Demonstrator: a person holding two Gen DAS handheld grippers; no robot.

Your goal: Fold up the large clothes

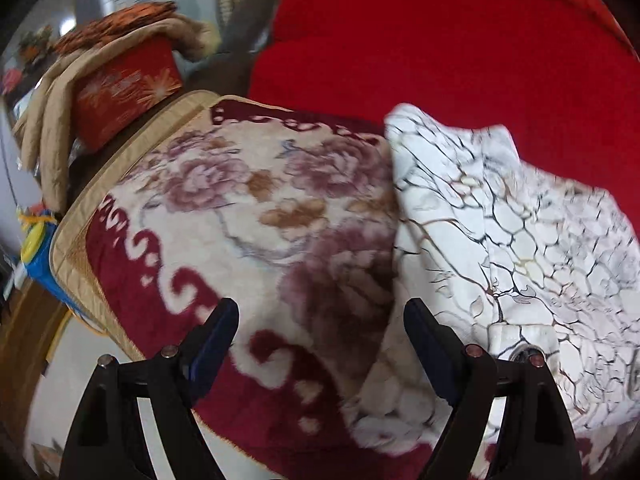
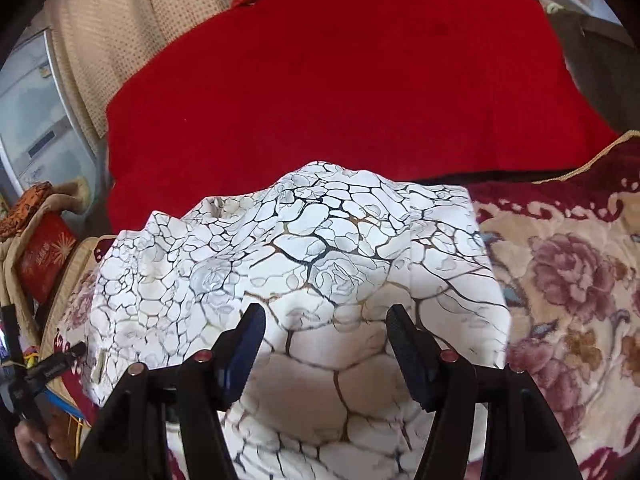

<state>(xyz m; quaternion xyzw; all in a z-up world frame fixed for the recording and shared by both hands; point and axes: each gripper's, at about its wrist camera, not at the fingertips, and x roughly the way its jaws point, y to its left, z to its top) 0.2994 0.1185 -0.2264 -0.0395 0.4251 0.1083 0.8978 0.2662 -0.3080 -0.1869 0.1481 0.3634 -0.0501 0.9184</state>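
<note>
A floral blanket (image 1: 240, 216) in cream and maroon covers the surface, with a red blanket (image 2: 340, 88) behind it. At the far left a red box (image 1: 128, 88) sits under a tan quilt (image 1: 52, 128). A cream curtain (image 2: 120, 20) hangs behind, beside a pale appliance (image 2: 36, 120). Daylight is soft.

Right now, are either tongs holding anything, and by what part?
Nothing is held. The left tongs are open over the floral blanket; the right tongs are open over the white patterned garment, not gripping it.
</note>
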